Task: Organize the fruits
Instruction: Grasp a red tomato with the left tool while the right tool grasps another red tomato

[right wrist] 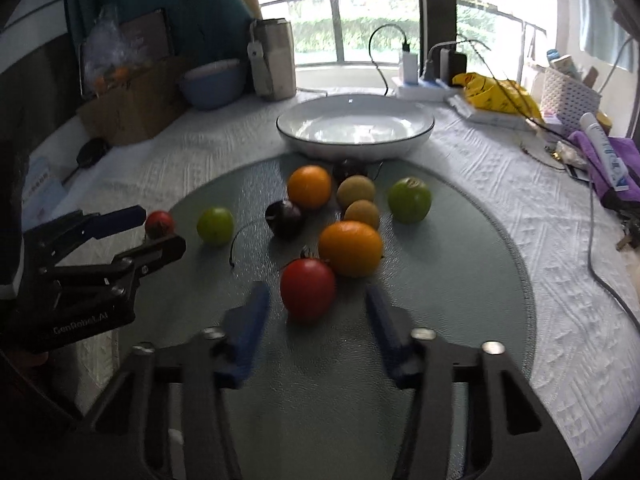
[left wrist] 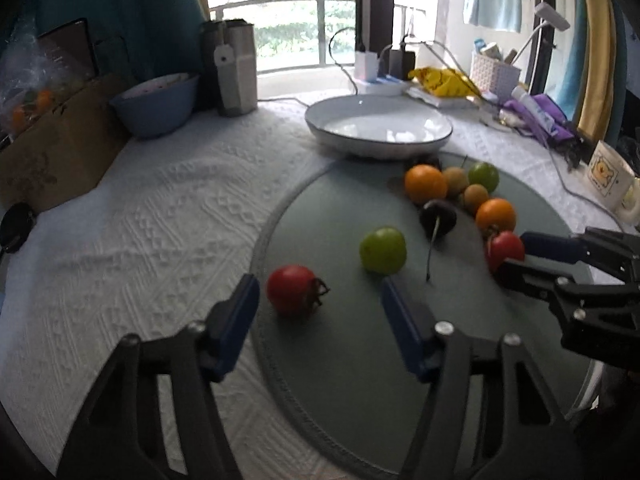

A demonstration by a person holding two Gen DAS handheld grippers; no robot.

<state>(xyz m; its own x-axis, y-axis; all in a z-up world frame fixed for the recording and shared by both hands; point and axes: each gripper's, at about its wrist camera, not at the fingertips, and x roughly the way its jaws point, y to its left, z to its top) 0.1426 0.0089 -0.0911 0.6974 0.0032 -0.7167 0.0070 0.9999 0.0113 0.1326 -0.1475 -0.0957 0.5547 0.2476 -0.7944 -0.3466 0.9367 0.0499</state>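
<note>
Fruits lie on a grey-green oval mat [left wrist: 344, 360] [right wrist: 440, 280]. My left gripper [left wrist: 316, 300] is open, its jaws either side of a red tomato [left wrist: 292, 289], seen small in the right wrist view [right wrist: 159, 224]. My right gripper [right wrist: 314, 304] is open around another red tomato [right wrist: 307, 289], which also shows in the left wrist view [left wrist: 505, 249]. A green fruit [left wrist: 383, 250], two oranges [left wrist: 425, 183] [left wrist: 495, 215], a dark plum [left wrist: 437, 218], brownish fruits [right wrist: 356, 191] and a second green fruit [right wrist: 409, 199] lie behind. An empty white bowl [left wrist: 430, 136] [right wrist: 292, 136] stands beyond the mat.
A blue bowl [left wrist: 154, 104], cardboard box [left wrist: 60, 148] and metal canister [left wrist: 236, 68] stand at the back left. A power strip with cables [right wrist: 420, 80], yellow bag [right wrist: 496, 92], white basket [right wrist: 568, 92], purple cloth [right wrist: 608, 160] and mug [left wrist: 608, 176] crowd the right.
</note>
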